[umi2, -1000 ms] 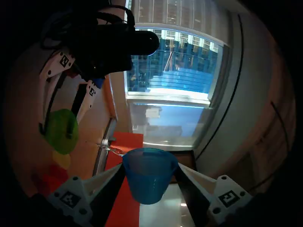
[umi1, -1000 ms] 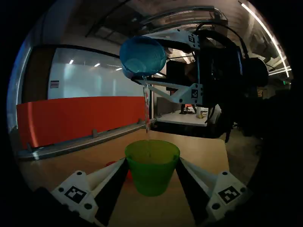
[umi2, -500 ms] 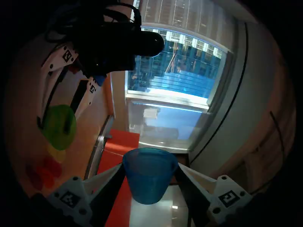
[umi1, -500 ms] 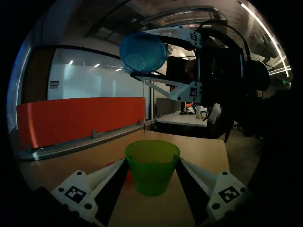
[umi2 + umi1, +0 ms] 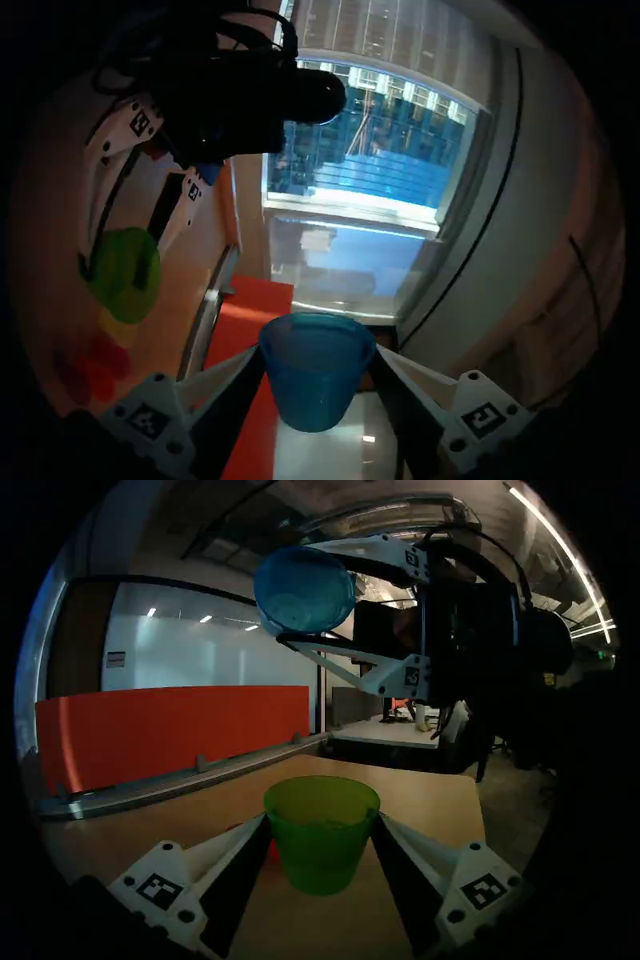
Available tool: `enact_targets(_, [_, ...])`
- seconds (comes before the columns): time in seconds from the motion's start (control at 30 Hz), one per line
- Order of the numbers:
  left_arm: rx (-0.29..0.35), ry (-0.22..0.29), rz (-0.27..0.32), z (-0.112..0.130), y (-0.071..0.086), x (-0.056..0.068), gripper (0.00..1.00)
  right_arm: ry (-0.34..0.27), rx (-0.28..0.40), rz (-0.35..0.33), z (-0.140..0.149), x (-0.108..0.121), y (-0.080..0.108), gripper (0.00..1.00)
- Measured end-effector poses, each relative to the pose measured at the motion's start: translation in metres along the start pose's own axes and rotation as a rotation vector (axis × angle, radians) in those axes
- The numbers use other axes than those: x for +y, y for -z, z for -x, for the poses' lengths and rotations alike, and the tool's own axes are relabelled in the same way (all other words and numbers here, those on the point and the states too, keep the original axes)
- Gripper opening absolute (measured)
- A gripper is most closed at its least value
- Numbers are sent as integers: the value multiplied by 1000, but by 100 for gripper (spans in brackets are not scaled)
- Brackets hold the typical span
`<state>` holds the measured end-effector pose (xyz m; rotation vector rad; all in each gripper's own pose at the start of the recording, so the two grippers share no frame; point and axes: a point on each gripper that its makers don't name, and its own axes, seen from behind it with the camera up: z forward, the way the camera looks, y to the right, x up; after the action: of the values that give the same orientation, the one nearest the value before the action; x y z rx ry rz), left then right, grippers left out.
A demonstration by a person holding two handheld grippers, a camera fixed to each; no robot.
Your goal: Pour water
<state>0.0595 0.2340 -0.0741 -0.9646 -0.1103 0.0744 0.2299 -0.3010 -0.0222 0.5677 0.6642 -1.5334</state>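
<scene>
Plainly, the left gripper [image 5: 320,856] pinched a green translucent plastic cup [image 5: 322,832] between its two white fingers [image 5: 232,864], one pressed against each side of the cup wall. The cup stood upright with its mouth open to the top, low over a pale wooden table [image 5: 424,792]; whether its base touched the wood could not be told. A red round object [image 5: 272,850] lay on the table just behind the cup, partly hidden by it, and an orange partition panel [image 5: 168,728] ran along the table's far edge. High above the green cup, in the left gripper view, the right gripper was held by a person whose dark form showed behind it, and it gripped a blue translucent plastic cup [image 5: 304,590] tipped over on its side, its mouth turned toward the camera. In the right gripper view the right gripper [image 5: 316,360] clamped that blue cup from both sides with its fingers [image 5: 400,384], in front of a large window [image 5: 360,216]. Off to the left of that view the green cup showed its open mouth, with a yellow round object [image 5: 120,324] and red ones near it on the table.
</scene>
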Motion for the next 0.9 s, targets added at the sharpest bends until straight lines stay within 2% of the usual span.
enact_targets(0.1, [-1,-3,-2,0,0,0,84,-86,-3,5,4,-2,1,90])
enact_targets(0.2, [-2,-4,-4,0,1,-1,84,-199,-8,13,10,-4,4,90])
enact_targets(0.4, [-6,-9,-13,0,2,-4,84,-460,-22,36,18,-6,10,90])
enact_targets(0.7, [-7,-15,-24,-1,4,-9,84,-809,-20,12,13,-14,18,90])
enact_targets(0.9, [-13,-17,-43,-1,5,-16,84,-1048,-1,-13,4,-13,22,90])
